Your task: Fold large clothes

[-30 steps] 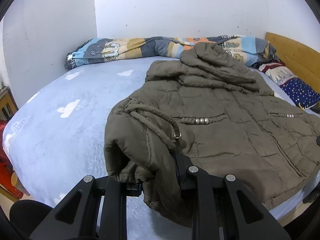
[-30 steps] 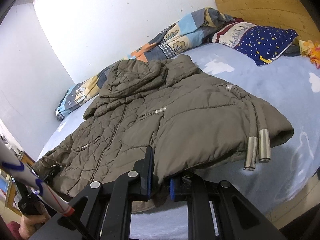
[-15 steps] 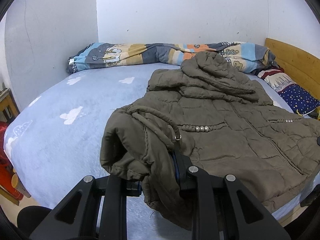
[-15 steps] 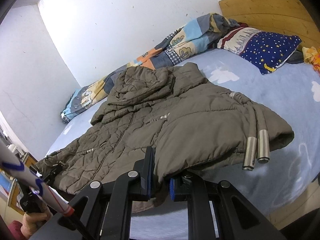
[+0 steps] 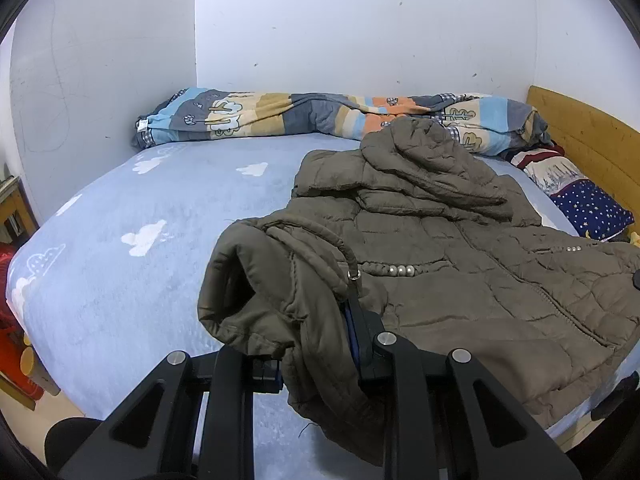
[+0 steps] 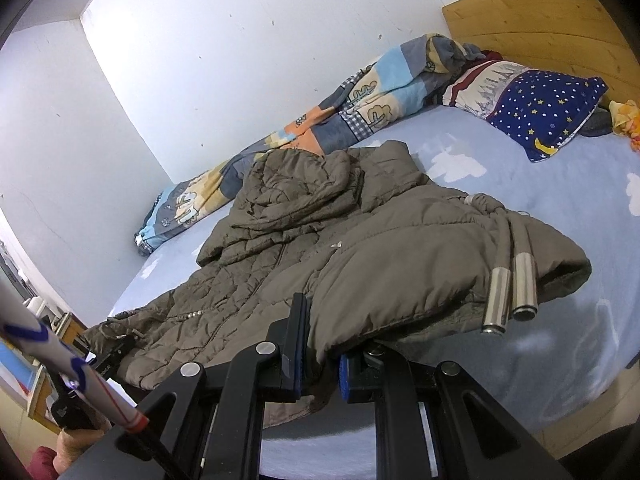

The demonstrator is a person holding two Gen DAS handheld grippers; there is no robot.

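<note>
**Both hands hold the coat's bottom edge, and the rest of the coat lies ahead**

The coat (image 5: 460, 264) lies on the bed (image 5: 152, 216). It is big, brown and puffy. Its long way runs from the near edge of the bed toward the wall. The hood (image 5: 424, 152) is at the far end, near the blanket (image 5: 304, 116). The bottom edge is at the near end, by the hands.

The left hand-held gripper (image 5: 320, 344) is clamped on the coat's near left corner. The cloth bunches up and hangs down between its jaws. The right hand-held gripper (image 6: 320, 364) is clamped on the near right part of the bottom edge. The cloth there is raised off the bed. Two cords with shiny metal tips (image 6: 508, 292) hang from that raised part.

So the coat stretches away from both hands, straight ahead. Each hand is nearest its own corner. I think the next move is to carry the bottom edge forward, over the coat, toward the hood. Both corners should go together so the fold stays even.

Not much is in the way. The blanket runs along the wall, just past the hood. A starry pillow (image 6: 548, 108) sits near the wood headboard (image 6: 532, 24), well off to the right. The bed on the left is bare. The hanging cords could swing and get caught under the fold.
</note>
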